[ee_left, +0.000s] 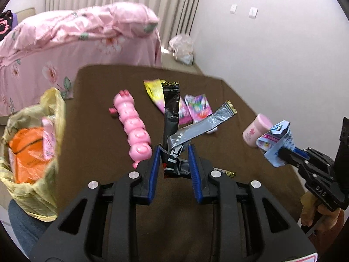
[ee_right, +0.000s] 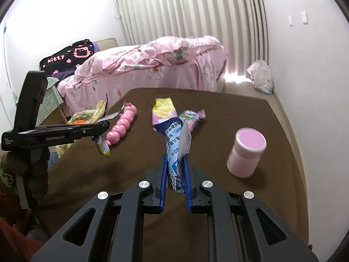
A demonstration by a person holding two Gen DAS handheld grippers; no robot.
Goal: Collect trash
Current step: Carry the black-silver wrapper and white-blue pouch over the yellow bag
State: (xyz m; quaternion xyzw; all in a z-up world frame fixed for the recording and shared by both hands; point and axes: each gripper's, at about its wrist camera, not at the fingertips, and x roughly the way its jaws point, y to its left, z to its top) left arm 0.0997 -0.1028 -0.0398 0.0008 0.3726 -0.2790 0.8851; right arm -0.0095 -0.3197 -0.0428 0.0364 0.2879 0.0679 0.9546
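Partly done: yellow bag (ee_left: 32, 144) beside worktop (ee_left: 218, 200) already stuffed. Left gripper (ee_left: 174, 152) jaws pinching black-and-silver wrappers (ee_left: 174, 135); right gripper (ee_right: 176, 159) jaws clamped on blue packet (ee_right: 177, 144). Pink wrappers (ee_left: 189, 109) remaining on worktop.

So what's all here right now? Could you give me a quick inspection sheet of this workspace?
Surface: brown cloth-covered table, wrappers scattered mid-table.
Job's things: yellow trash bag at the table's left edge, already holding orange and pink packaging; black and silver wrappers; blue-white wrapper; yellow-pink wrapper and colourful wrapper lying flat.
Clutter: pink caterpillar toy; pink jar, upright.
Grippers: left tool has black and silver wrappers between its jaws; right tool shut on the blue-white wrapper, lifted off the table.
Cables: nothing seen.
Surroundings: bed with pink floral bedding; striped curtains; clear plastic bag on the floor by the wall.
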